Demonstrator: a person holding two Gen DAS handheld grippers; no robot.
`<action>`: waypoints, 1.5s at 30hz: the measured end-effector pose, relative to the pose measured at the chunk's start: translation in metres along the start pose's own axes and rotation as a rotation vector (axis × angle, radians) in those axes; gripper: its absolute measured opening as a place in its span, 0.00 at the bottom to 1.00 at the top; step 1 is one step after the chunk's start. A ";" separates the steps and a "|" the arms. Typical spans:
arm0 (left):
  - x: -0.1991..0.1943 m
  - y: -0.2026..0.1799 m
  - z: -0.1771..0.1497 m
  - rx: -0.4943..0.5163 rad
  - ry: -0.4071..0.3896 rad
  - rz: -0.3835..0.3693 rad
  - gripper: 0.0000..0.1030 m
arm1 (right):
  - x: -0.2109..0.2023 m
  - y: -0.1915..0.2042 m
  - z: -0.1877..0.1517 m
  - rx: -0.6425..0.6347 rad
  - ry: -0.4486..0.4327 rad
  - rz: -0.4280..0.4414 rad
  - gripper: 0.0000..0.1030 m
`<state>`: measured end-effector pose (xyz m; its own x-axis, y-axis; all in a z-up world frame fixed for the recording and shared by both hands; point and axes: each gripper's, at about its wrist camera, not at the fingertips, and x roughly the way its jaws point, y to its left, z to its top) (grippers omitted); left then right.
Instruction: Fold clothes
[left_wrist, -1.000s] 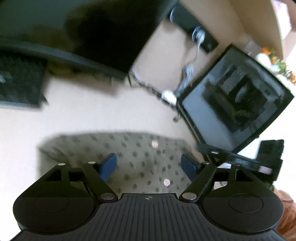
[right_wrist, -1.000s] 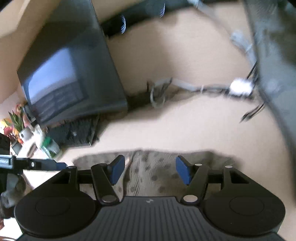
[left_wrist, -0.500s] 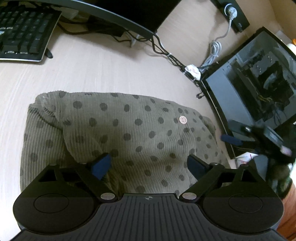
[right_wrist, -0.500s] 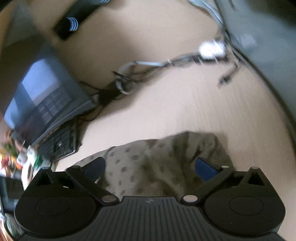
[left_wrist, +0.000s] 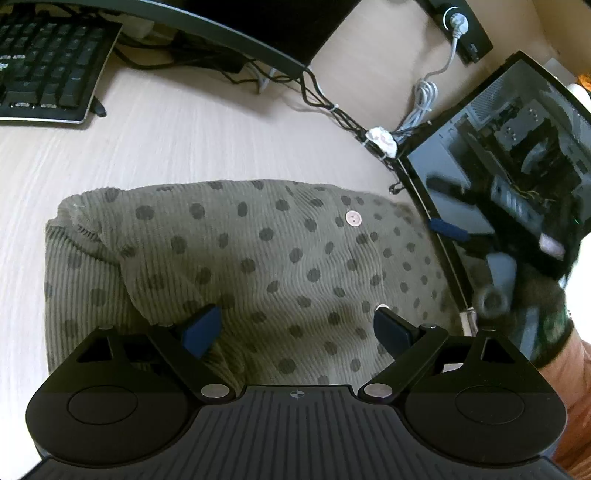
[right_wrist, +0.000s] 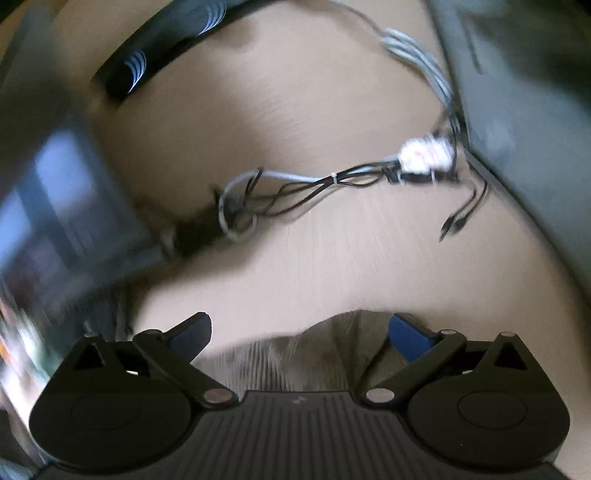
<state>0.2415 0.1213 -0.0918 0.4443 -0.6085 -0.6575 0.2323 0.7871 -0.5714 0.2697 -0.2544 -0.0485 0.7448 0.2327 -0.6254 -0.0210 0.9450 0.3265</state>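
Folded dotted garment (left_wrist: 258, 258) flat on counter (left_wrist: 184, 147).
Long axis running keyboard (left_wrist: 44, 66) side to PC case (left_wrist: 517, 155); left tongs (left_wrist: 295, 328), right tongs (right_wrist: 299, 332) spread wide, gripping nothing.

The left wrist camera sits behind the left tool (left_wrist: 295, 328), looking steeply down at the surface (left_wrist: 192, 147) from close by, a keyboard (left_wrist: 48, 62) at 10 o'clock. The right wrist camera, behind the right tool (right_wrist: 299, 332), looks lower and further ahead, blurred. Both views share the folded shirt (left_wrist: 258, 258) and the cable bundle (right_wrist: 424, 155) at 1 o'clock.
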 end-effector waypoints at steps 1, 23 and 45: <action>0.000 0.000 0.000 0.000 0.001 0.002 0.91 | -0.003 0.003 -0.008 -0.047 0.015 -0.032 1.00; 0.014 0.011 0.043 0.055 -0.005 0.047 0.96 | -0.014 0.040 -0.075 -0.302 0.249 -0.165 1.00; -0.026 -0.003 0.045 0.018 -0.113 0.081 0.97 | -0.030 0.031 -0.018 -0.214 -0.015 -0.292 1.00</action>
<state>0.2683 0.1391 -0.0511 0.5570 -0.5282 -0.6409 0.2063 0.8355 -0.5093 0.2345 -0.2279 -0.0322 0.7500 -0.0557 -0.6591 0.0559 0.9982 -0.0209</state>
